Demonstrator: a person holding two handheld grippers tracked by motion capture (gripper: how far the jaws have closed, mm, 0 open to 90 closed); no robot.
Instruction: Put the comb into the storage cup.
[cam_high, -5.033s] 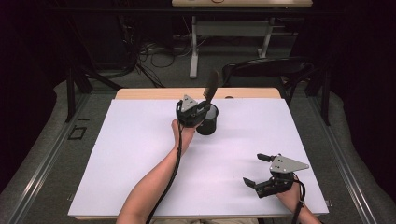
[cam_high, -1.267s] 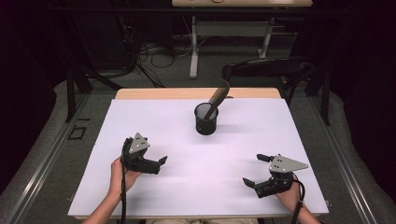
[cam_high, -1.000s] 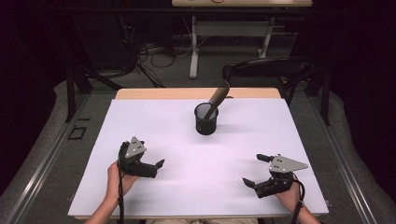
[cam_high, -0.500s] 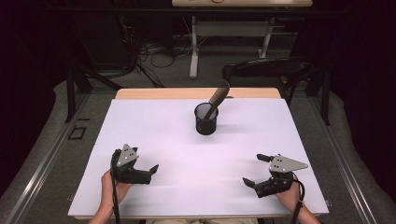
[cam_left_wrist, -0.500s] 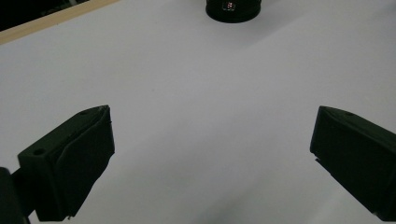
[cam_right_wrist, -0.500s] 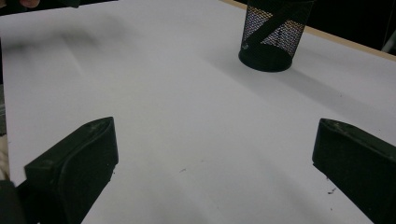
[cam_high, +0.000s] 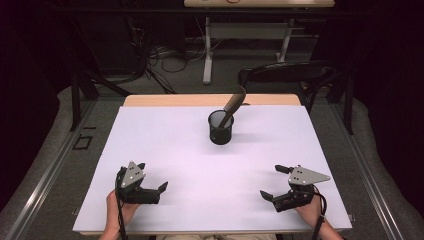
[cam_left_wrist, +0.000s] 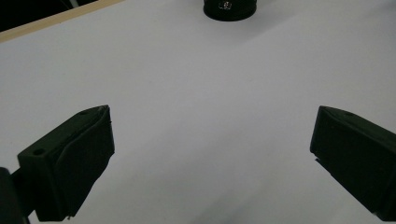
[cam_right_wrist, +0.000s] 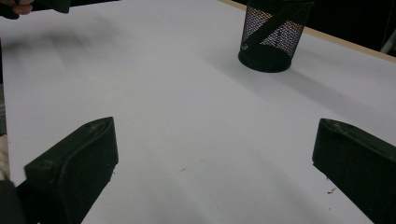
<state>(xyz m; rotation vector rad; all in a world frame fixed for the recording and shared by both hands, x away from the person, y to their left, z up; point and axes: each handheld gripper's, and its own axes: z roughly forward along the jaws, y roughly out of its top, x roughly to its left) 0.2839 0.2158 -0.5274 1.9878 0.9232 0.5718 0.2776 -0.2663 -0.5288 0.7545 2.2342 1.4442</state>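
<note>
With the dark tool (cam_high: 234, 104) already leaning in the mesh cup (cam_high: 220, 128) at the far middle of the tabletop (cam_high: 165, 145), both the left gripper (cam_high: 152, 188) and right gripper (cam_high: 269, 182) are resting near the front edge, fingers spread wide and holding nothing, so the job is looking finished.

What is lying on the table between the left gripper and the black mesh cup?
Nothing: in the high view, bare white tabletop runs from the left gripper to the black mesh cup; the left gripper view shows the same.
</note>
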